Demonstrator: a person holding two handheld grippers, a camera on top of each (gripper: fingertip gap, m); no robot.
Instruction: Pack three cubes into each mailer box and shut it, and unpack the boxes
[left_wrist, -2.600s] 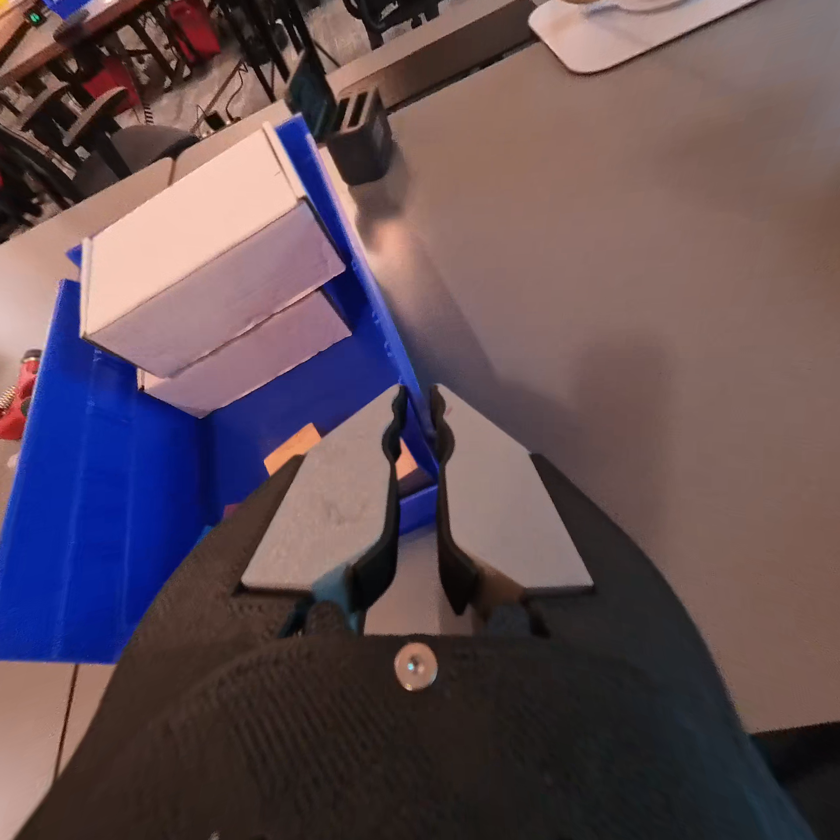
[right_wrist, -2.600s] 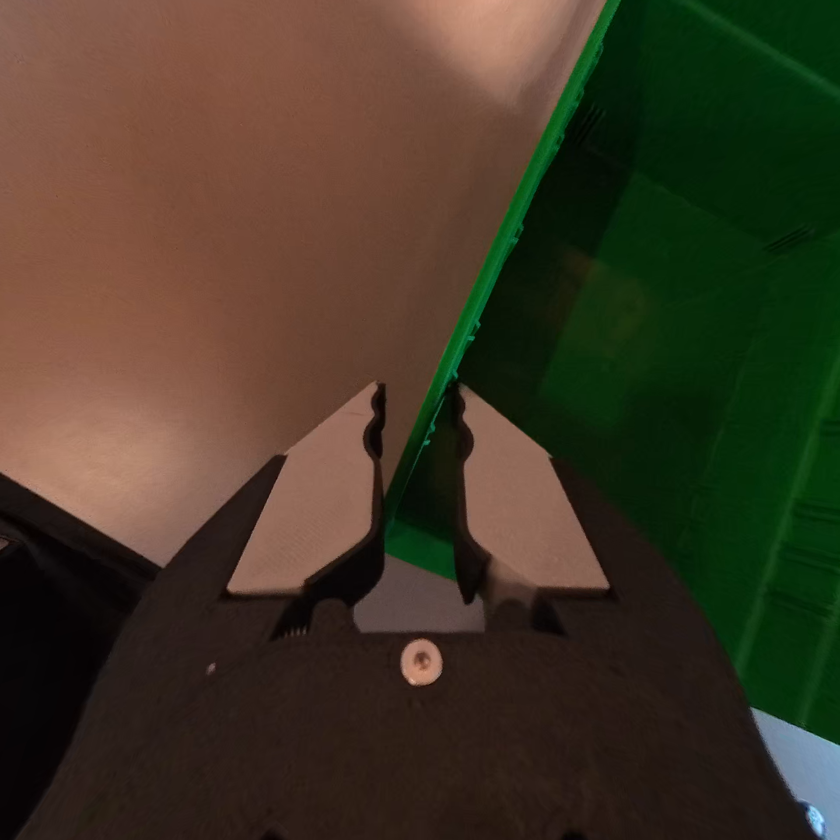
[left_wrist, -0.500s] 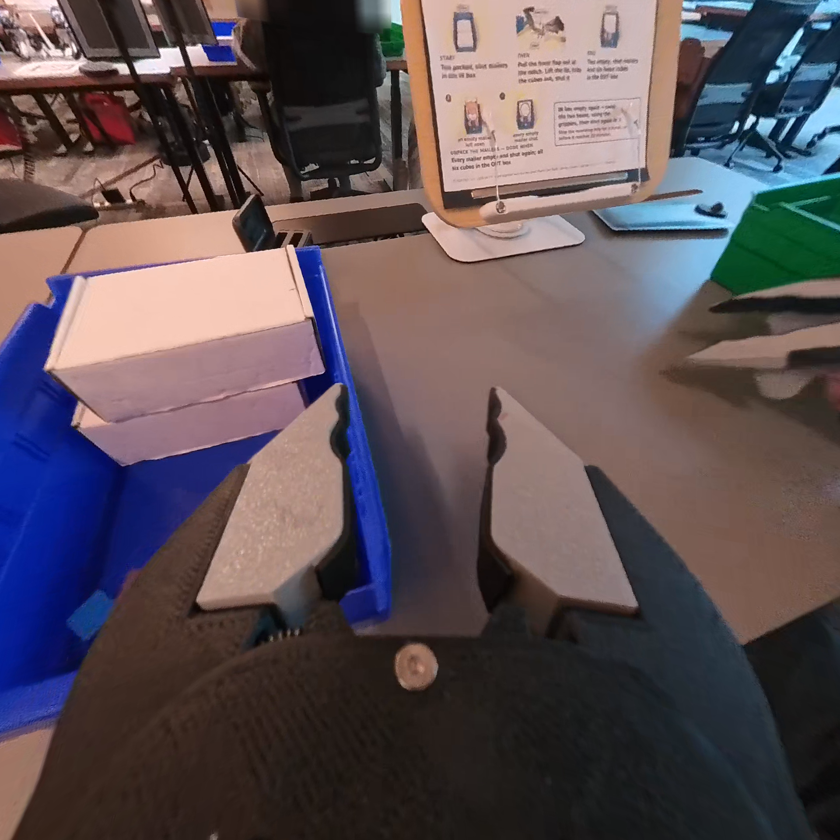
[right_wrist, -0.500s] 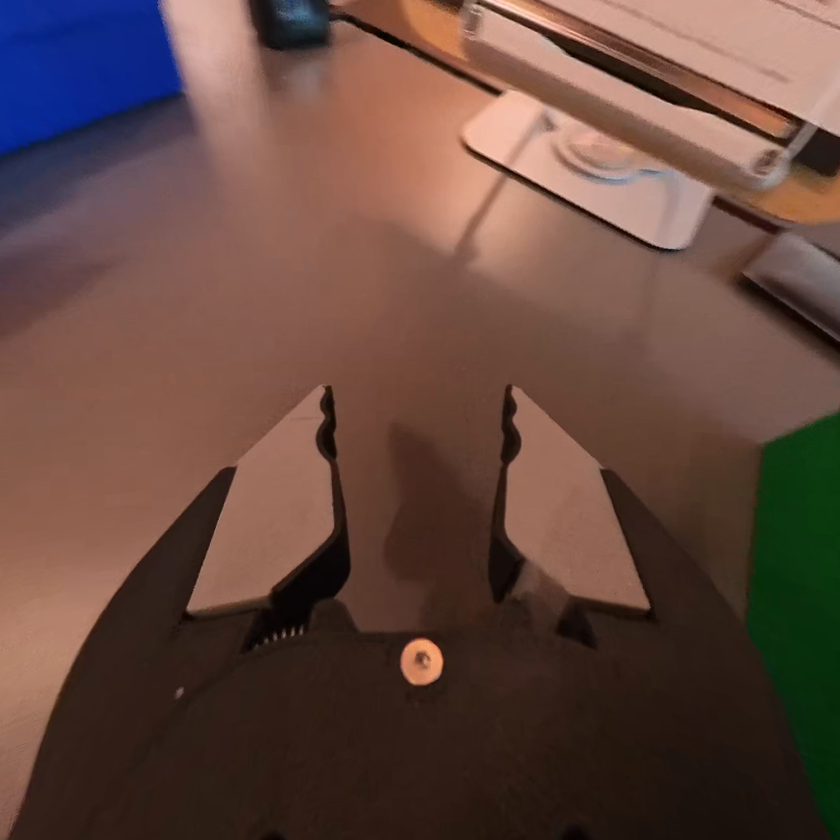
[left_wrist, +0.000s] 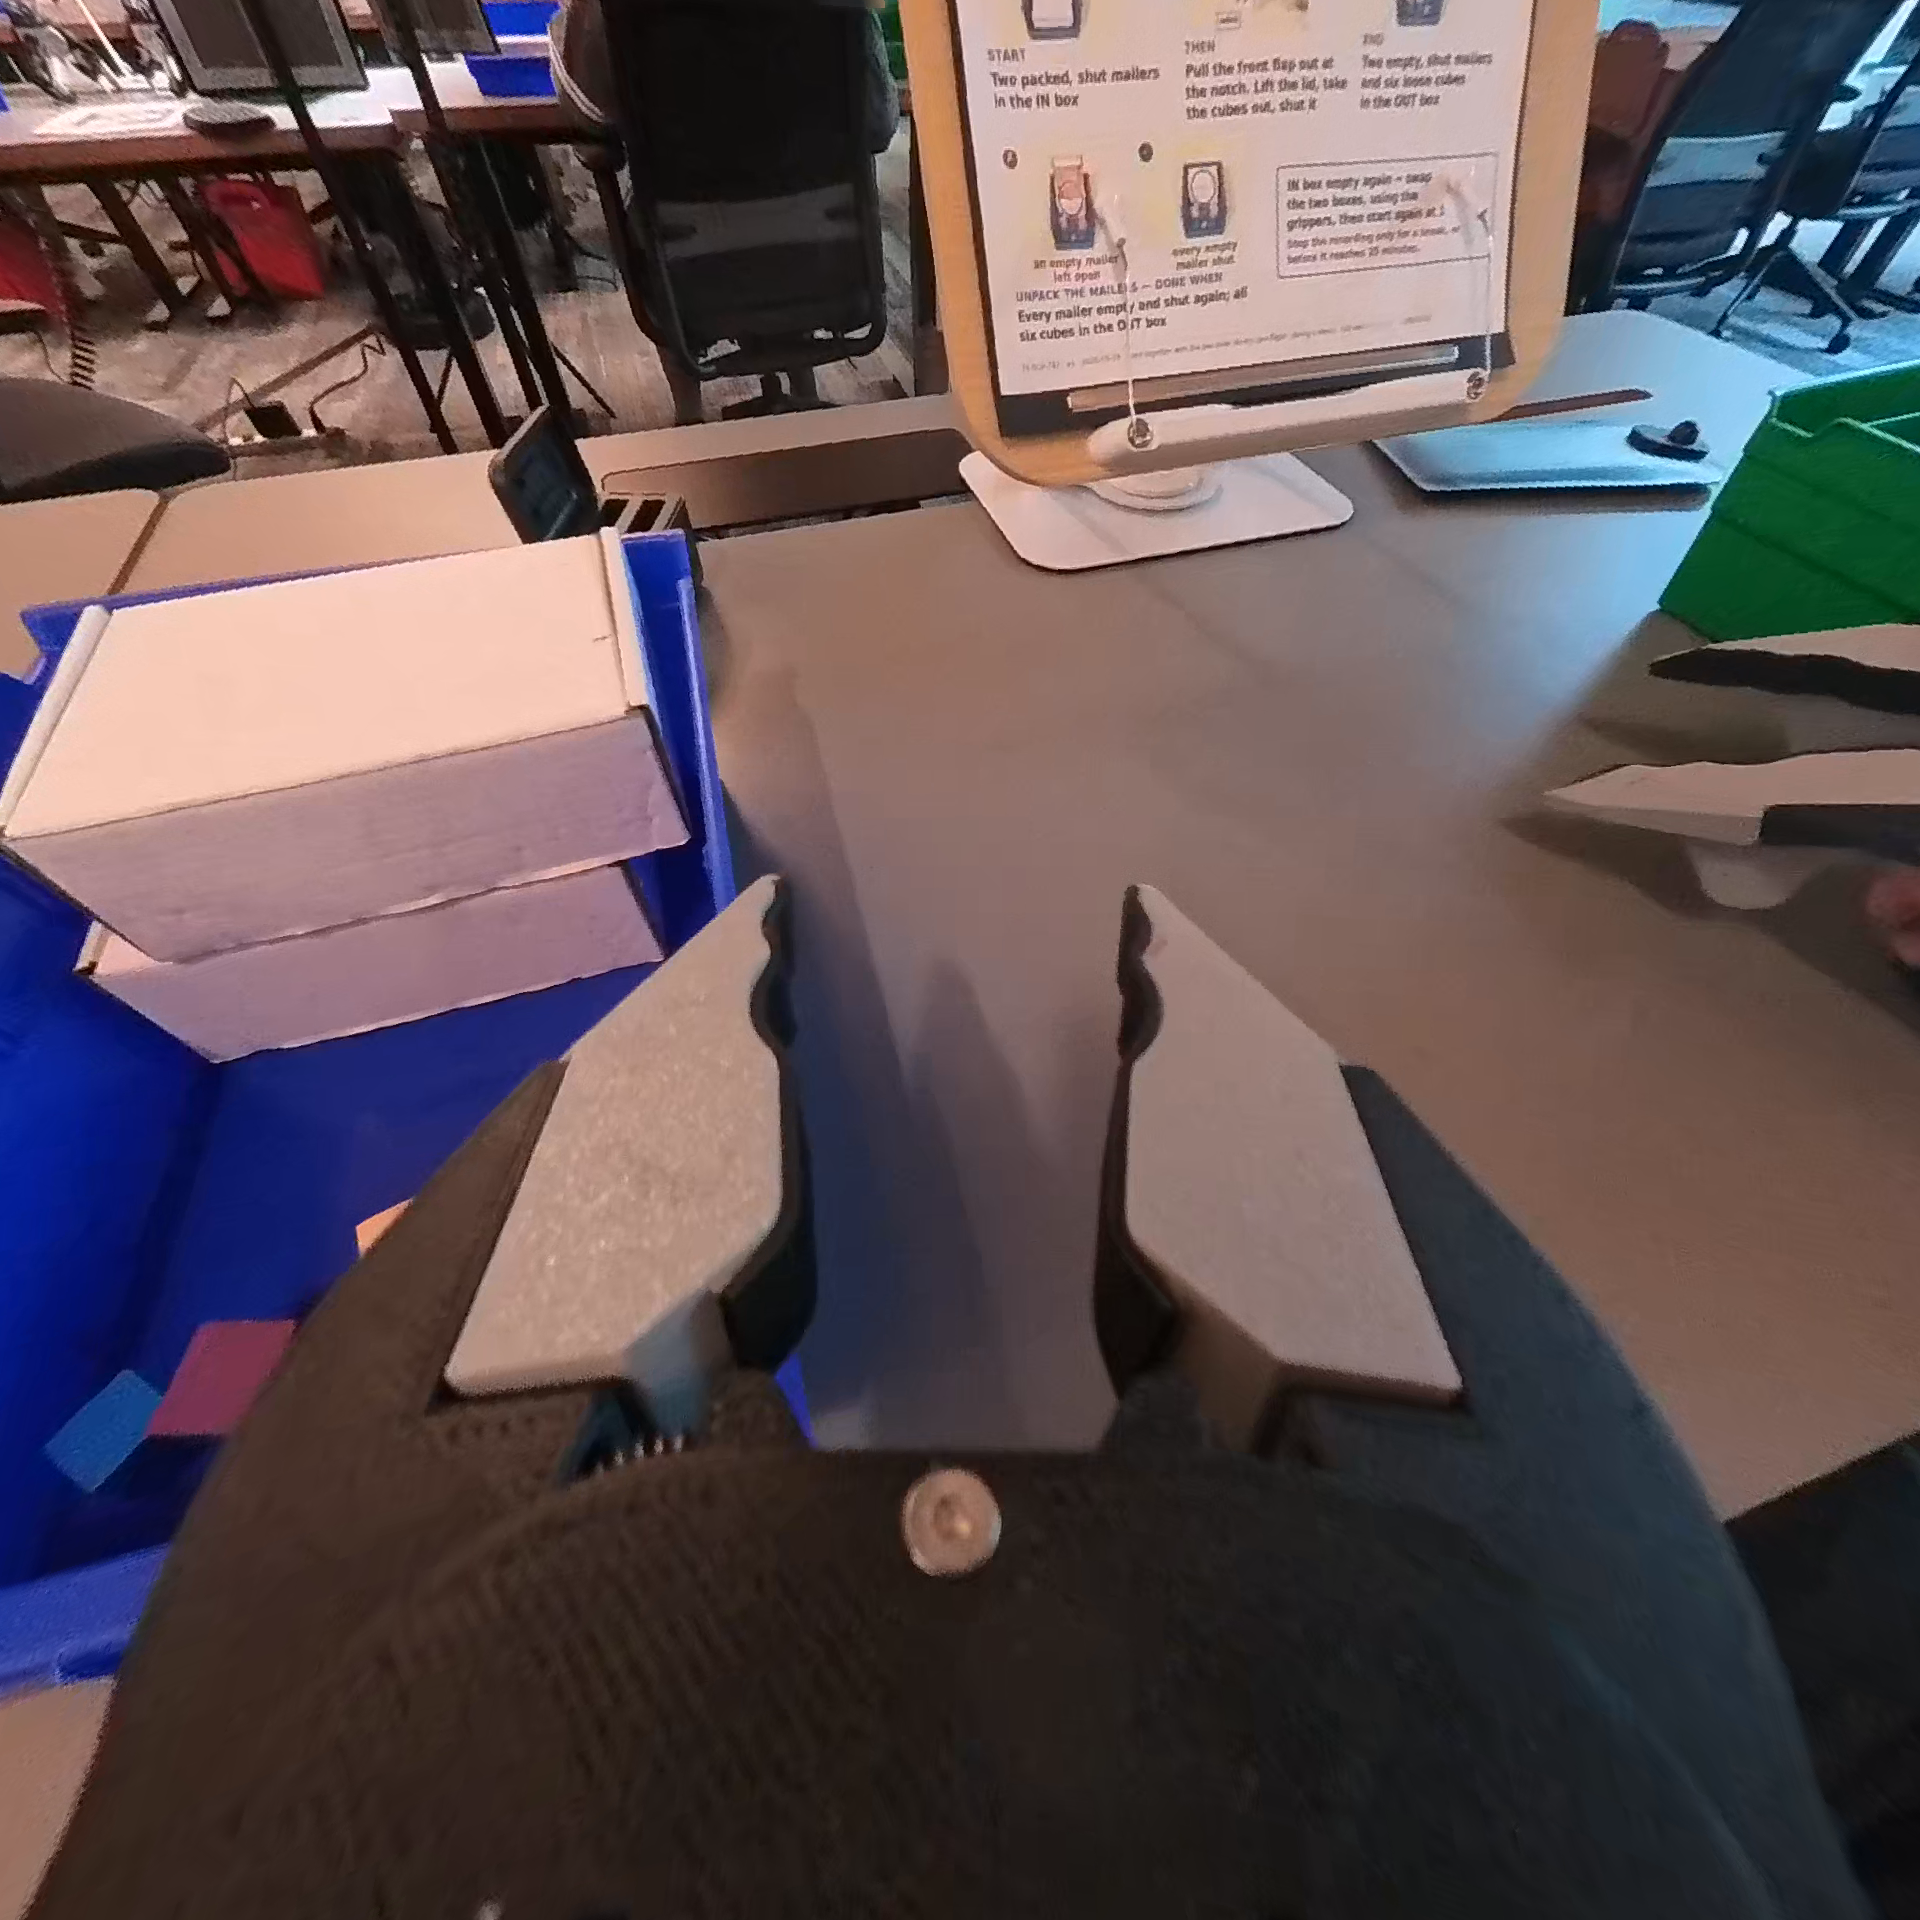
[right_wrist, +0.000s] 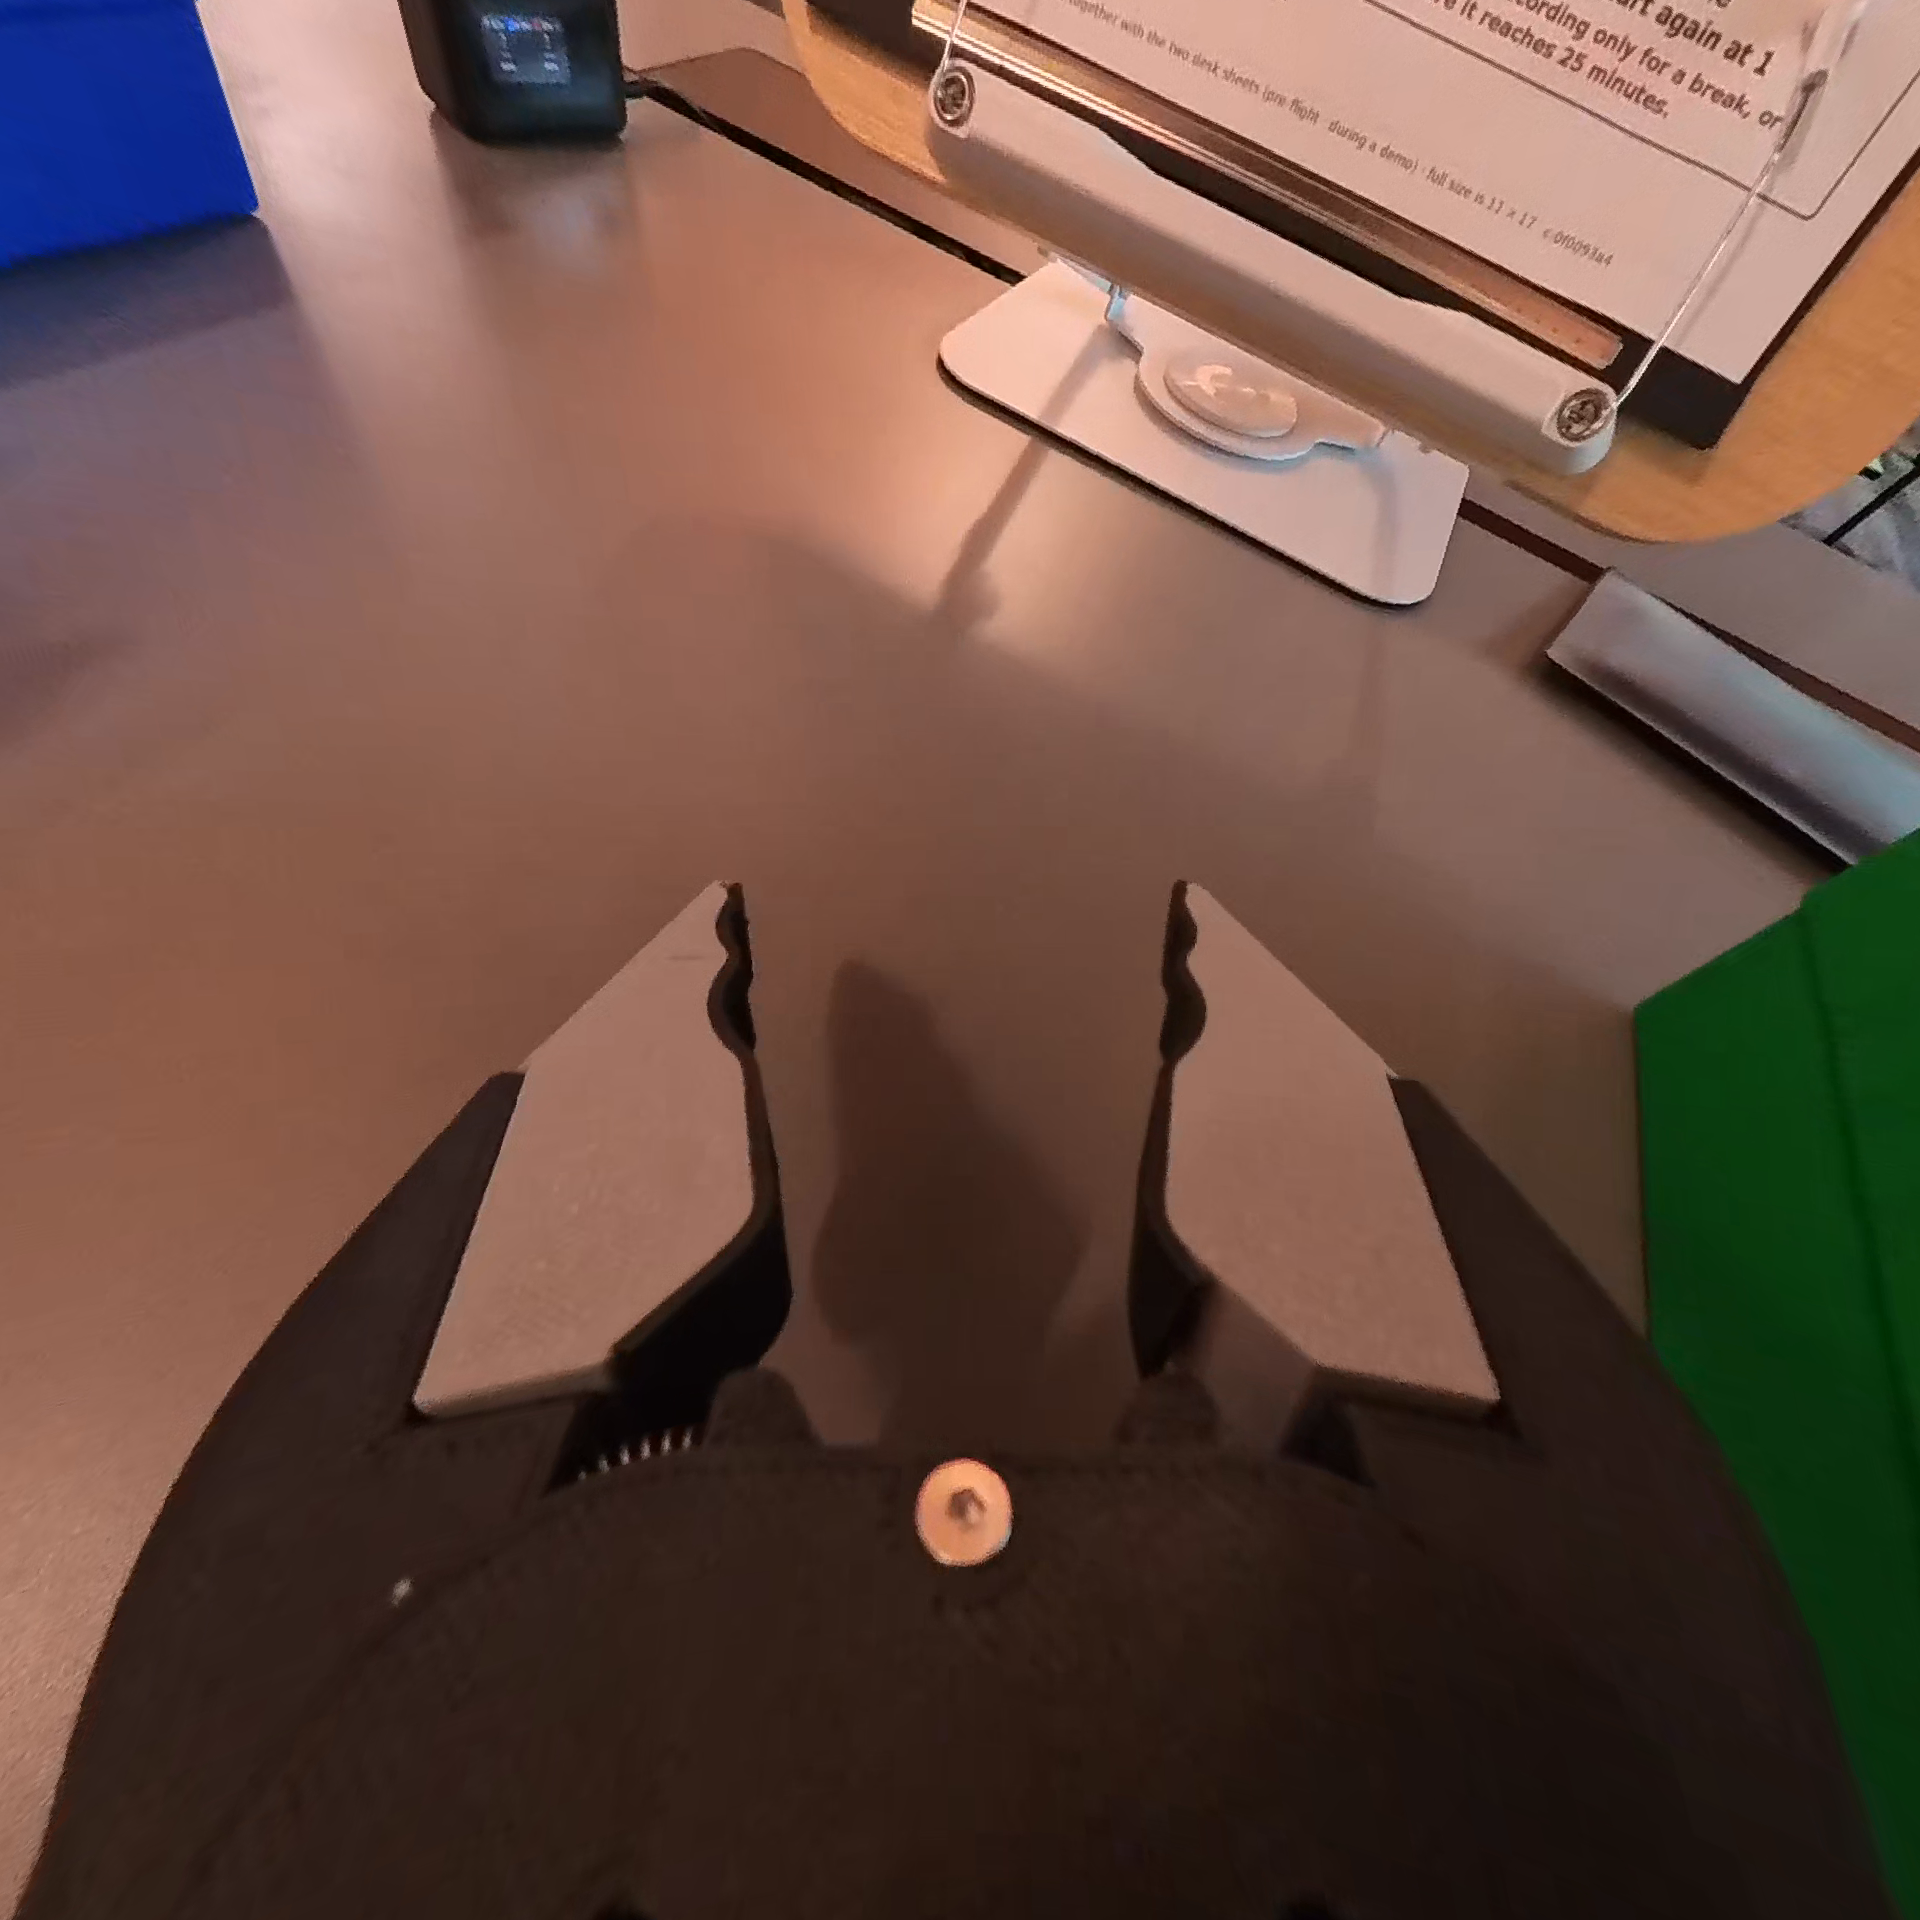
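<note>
Two shut white mailer boxes, the upper one (left_wrist: 322, 717) stacked on the lower one (left_wrist: 395, 966), sit at the back of a blue bin (left_wrist: 125, 1195). Loose cubes lie in the bin's front: a blue one (left_wrist: 99, 1429), a maroon one (left_wrist: 223, 1377) and a tan one (left_wrist: 379, 1226), partly hidden by my gripper. My left gripper (left_wrist: 951, 914) is open and empty, over the table just right of the bin's wall. My right gripper (right_wrist: 956, 904) is open and empty over bare table; it also shows at the right edge of the left wrist view (left_wrist: 1766, 748).
A green bin (left_wrist: 1818, 520) stands at the right, its wall close to my right gripper (right_wrist: 1787, 1351). An instruction sheet on a white stand (left_wrist: 1164, 499) is at the back, with a small black device (right_wrist: 514, 68) and a grey pad (right_wrist: 1745, 717) nearby.
Both grippers went from nearly shut, at the bin walls, to open. They lifted and now face the middle of the table. Since half a second ago the right gripper opened a little wider.
</note>
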